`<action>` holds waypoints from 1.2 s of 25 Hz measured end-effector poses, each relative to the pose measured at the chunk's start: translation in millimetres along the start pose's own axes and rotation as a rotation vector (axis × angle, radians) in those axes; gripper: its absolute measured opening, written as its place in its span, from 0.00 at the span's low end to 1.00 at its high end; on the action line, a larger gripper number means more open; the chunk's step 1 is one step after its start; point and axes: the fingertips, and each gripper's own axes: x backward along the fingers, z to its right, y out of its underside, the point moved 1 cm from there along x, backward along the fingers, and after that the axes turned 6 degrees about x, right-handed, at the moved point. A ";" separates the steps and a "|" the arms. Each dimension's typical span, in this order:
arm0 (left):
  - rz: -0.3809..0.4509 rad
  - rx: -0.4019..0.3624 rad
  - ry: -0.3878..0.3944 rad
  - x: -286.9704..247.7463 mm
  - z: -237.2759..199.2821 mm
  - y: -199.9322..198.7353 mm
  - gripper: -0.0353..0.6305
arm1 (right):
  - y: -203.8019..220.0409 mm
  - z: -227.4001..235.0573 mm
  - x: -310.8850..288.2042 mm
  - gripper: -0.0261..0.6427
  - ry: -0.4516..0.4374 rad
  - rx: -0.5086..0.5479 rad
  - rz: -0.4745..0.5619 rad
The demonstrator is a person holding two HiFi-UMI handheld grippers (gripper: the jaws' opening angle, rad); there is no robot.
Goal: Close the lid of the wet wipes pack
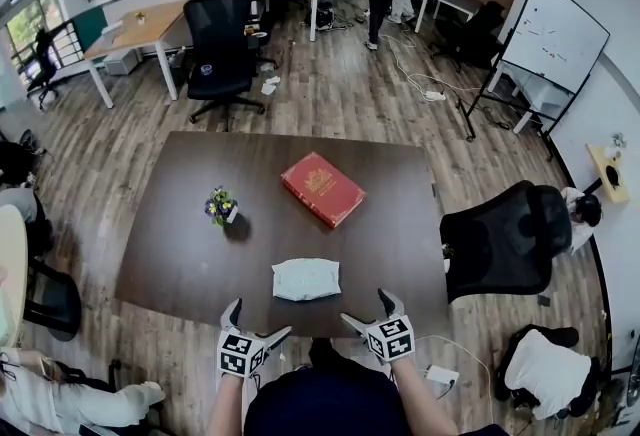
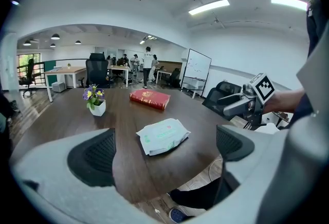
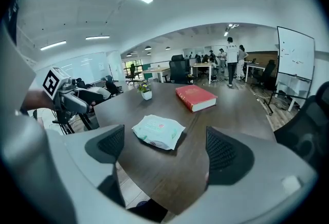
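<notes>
2 spread, empty: left gripper [image 1: 262, 317], right gripper [image 1: 365, 306]; wet wipes pack [image 1: 306, 279] just ahead between both, long axis crosswise, seemingly equidistant.

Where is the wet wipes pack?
In the head view, the wet wipes pack lies on the table, centred near its front edge; the red book sits beyond it, the flower pot farther left.

Your count: wet wipes pack [image 1: 306, 279] – one, just ahead of both sets of fingers | red book [image 1: 322, 188] – one, farther beyond your fingers | flower pot [image 1: 221, 208] – one, ahead and left of your left fingers | table [image 1: 180, 254] – one | grippers – two: left gripper [image 1: 262, 316], right gripper [image 1: 364, 305] | whiteboard [image 1: 556, 32] – one, far off to the right
</notes>
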 end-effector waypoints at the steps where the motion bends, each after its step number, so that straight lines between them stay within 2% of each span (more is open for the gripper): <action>1: 0.005 -0.004 0.002 0.4 0.4 -2.2 0.95 | -1.4 2.2 3.4 0.80 0.007 -0.005 0.009; 6: -0.008 0.006 0.010 -0.7 4.4 5.3 0.95 | 4.3 8.6 16.8 0.82 0.038 -0.021 0.020; 15: -0.010 0.008 0.011 1.2 7.8 9.9 0.95 | 0.5 5.2 22.4 0.82 0.028 0.022 0.018; 30: -0.036 0.022 0.014 -0.3 7.0 21.9 0.95 | 6.2 3.3 25.0 0.82 0.023 -0.034 0.031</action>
